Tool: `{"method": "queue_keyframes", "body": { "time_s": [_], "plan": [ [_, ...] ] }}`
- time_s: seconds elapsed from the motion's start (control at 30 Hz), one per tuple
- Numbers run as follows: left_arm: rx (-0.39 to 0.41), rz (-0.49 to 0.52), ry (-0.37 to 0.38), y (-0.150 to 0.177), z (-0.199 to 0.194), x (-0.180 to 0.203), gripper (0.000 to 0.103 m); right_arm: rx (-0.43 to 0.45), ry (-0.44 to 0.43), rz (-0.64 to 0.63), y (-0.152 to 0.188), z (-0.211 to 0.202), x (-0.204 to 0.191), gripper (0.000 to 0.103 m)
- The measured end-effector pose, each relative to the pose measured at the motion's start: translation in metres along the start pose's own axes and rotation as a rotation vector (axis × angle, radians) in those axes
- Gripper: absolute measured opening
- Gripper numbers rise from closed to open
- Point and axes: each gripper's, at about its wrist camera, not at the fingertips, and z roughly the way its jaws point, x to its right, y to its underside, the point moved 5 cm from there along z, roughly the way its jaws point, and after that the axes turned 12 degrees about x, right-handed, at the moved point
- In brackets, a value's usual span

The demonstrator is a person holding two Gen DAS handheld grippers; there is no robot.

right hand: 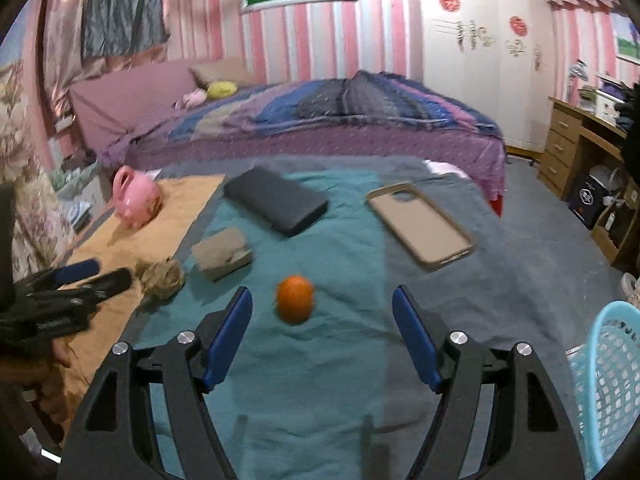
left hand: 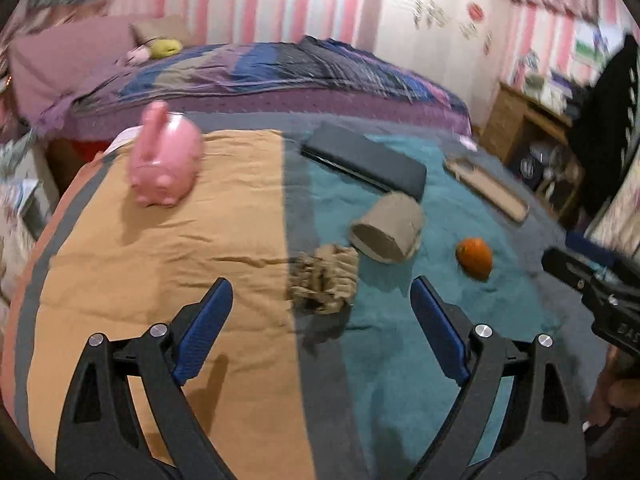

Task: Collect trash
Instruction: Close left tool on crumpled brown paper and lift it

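Note:
A crumpled brown paper wad [left hand: 324, 280] lies on the cloth-covered table [left hand: 160, 280], on the seam between the orange and teal cloth. My left gripper [left hand: 320, 286] hovers open just short of it, nothing between its blue pads. Behind the wad lies a tipped brown cardboard cup or box [left hand: 388, 228]. An orange fruit [right hand: 295, 298] rests on the teal cloth, just ahead of my right gripper [right hand: 322, 294], which is open and empty. In the right wrist view the wad [right hand: 162, 276] and the cardboard piece [right hand: 222, 254] sit to the left, with the left gripper [right hand: 96, 272] beside them.
A pink piggy bank [left hand: 164, 160] stands at the far left. A dark flat case [right hand: 276, 204] and a beige phone case [right hand: 420, 226] lie at the back. A light blue mesh basket [right hand: 608, 380] stands low at the right. A bed and a wooden desk lie beyond.

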Motion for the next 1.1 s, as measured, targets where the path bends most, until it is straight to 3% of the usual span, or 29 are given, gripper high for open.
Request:
{"method": "queue_keyframes", "body": {
  "time_s": [0.07, 0.13, 0.27, 0.4, 0.63, 0.87, 0.93, 1.0, 1.1],
  "plan": [
    [-0.041, 0.022, -0.025, 0.007, 0.013, 0.001, 0.087, -0.009, 0.006, -0.031, 0.002, 0.006, -0.007, 0.072],
    [-0.063, -0.003, -0.018, 0.009, 0.021, -0.001, 0.078, -0.029, 0.009, -0.053, 0.003, 0.015, -0.010, 0.072],
    [-0.105, -0.061, 0.035, 0.012, 0.034, -0.009, 0.043, -0.066, 0.030, -0.050, 0.008, 0.026, -0.005, 0.072],
    [-0.092, -0.071, 0.061, 0.012, 0.030, -0.013, 0.037, -0.065, 0.024, -0.036, 0.008, 0.026, -0.001, 0.072],
    [-0.057, -0.114, 0.069, 0.012, 0.013, -0.038, 0.037, -0.067, 0.029, -0.021, 0.008, 0.030, 0.005, 0.072],
    [0.008, -0.171, 0.131, 0.008, -0.006, -0.060, 0.038, -0.069, 0.021, -0.011, 0.007, 0.031, 0.005, 0.072],
    [0.010, -0.158, 0.133, 0.009, -0.008, -0.061, 0.044, -0.069, 0.018, -0.012, 0.006, 0.031, 0.004, 0.072],
    [-0.004, -0.130, 0.103, 0.012, -0.008, -0.062, 0.060, -0.069, 0.013, -0.017, 0.006, 0.032, 0.002, 0.072],
    [-0.001, -0.108, 0.071, 0.012, -0.009, -0.067, 0.065, -0.066, 0.018, -0.011, 0.004, 0.032, 0.003, 0.072]
  ]
}}
